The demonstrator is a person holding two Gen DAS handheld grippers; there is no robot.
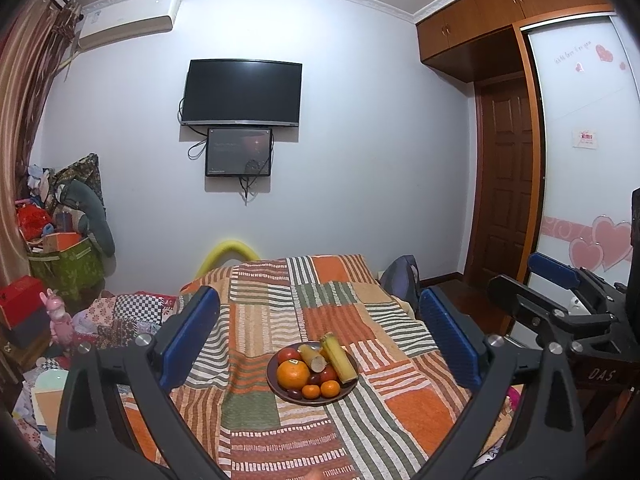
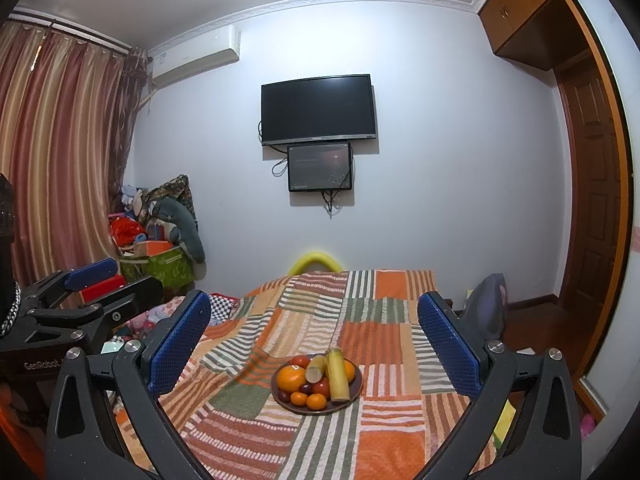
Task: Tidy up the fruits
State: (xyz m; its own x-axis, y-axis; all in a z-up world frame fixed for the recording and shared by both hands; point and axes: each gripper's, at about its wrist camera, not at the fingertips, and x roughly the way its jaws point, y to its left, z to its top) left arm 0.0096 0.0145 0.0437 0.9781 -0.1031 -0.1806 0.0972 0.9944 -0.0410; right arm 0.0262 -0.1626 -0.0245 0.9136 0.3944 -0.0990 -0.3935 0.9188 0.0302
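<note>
Both my tongs, left tongs (image 1: pixel 320 340) and right tongs (image 2: pixel 314 344), wide open, empty. Plate (image 1: pixel 276 384) heaped on soft bed (image 1: pixel 400 408): careless grab likely tips plate, orange (image 1: pixel 293 375) rolls off.

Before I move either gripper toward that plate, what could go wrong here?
1. The plate sits on a soft, wrinkled patchwork blanket; pressing down may tip it.
2. The fruit is heaped: lifting the big orange or the long yellow-green piece could send the small oranges rolling.
</note>
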